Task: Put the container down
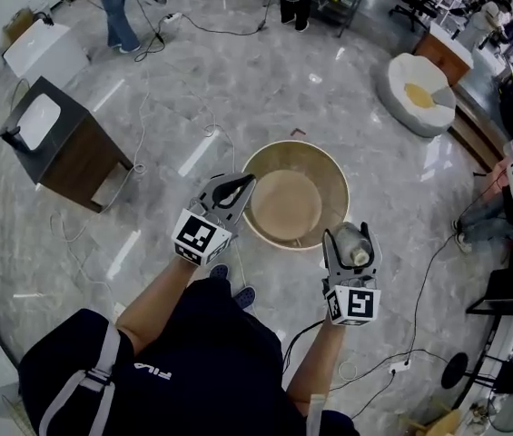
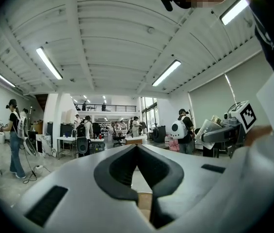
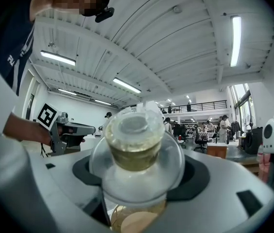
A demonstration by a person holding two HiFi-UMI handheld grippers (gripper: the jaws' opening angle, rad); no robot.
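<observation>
— Between the jaws of the right gripper [image 1: 353,236]: what goes in the log?
— Container [image 3: 136,149], clear plastic, yellowish liquid inside. Jaws clamped on it from both sides; contact along its wider, near part. Its narrower end points away from the gripper camera.
— Position relative to the gripper body?
— It sits in the jaw opening, ahead of the marker cube and sticking out past the jaw pads. It is carried off the floor; no support is touching it.
— And against the surroundings?
— From the head view it shows just off the near right rim of the round wooden basin [image 1: 297,144]. The right gripper view catches a tan curve of that basin below the container. How high it hangs over the basin I cannot tell.
— Left gripper [image 1: 249,182]?
— Tips pressed together, nothing between them. It points at the basin's left rim and stands apart from the container, with the basin's near edge between the two grippers.
— Other entries?
— Glossy pale floor [image 1: 192,98]; dark side table [image 1: 74,157] far left; white round seat [image 1: 419,94] far right; people standing at the far edge of the room.
</observation>
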